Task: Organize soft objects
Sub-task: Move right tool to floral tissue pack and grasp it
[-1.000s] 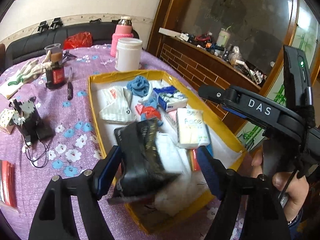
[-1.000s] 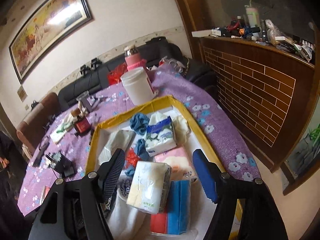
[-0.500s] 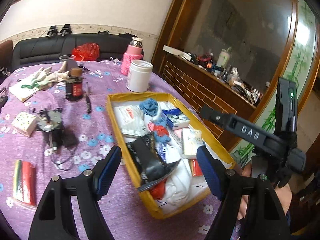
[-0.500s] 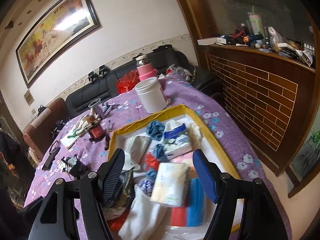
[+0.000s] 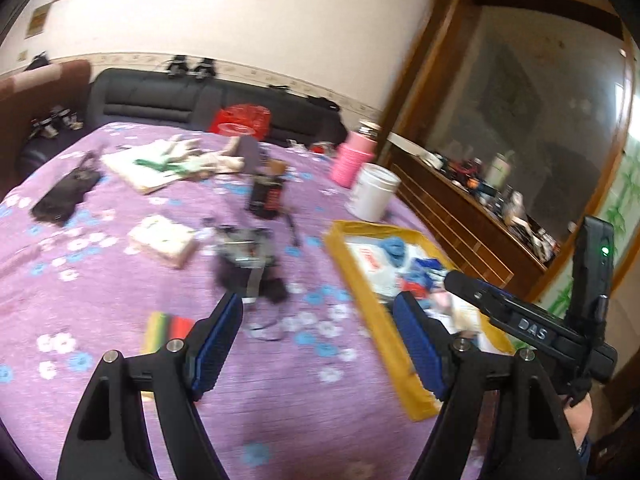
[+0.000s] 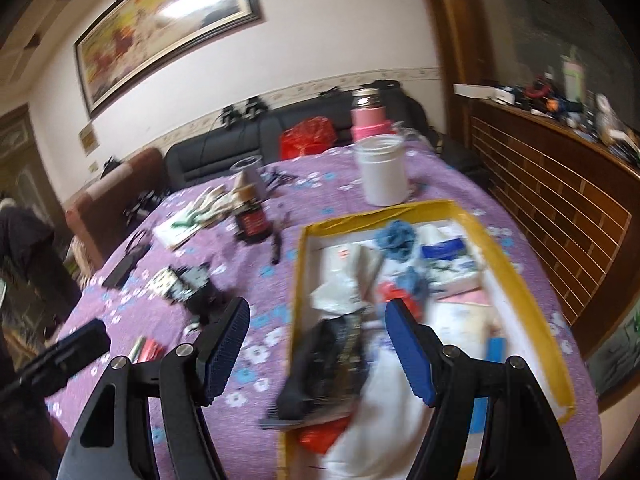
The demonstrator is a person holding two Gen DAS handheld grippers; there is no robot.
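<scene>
A yellow-rimmed box (image 6: 476,210) on the purple flowered table holds soft things: a blue cloth (image 6: 396,238), a tissue pack (image 6: 450,262), white cloths and a black bag (image 6: 332,364) at its near end. The box also shows in the left wrist view (image 5: 360,280). My left gripper (image 5: 318,340) is open and empty above the tablecloth, left of the box. My right gripper (image 6: 318,344) is open and empty above the box's near left corner; it also shows in the left wrist view (image 5: 520,320). White gloves (image 5: 184,160) lie on the far side of the table.
A white jar (image 6: 382,174) and pink flask (image 6: 368,120) stand behind the box. A dark bottle (image 6: 252,220), a black gadget with cable (image 5: 250,260), a small patterned box (image 5: 164,240), a striped red-green packet (image 5: 168,328) and a black pouch (image 5: 66,196) lie on the table.
Both grippers have pulled back and swung left, away from the box. The black bag that hung by the left gripper's fingers a second ago now lies in the box.
</scene>
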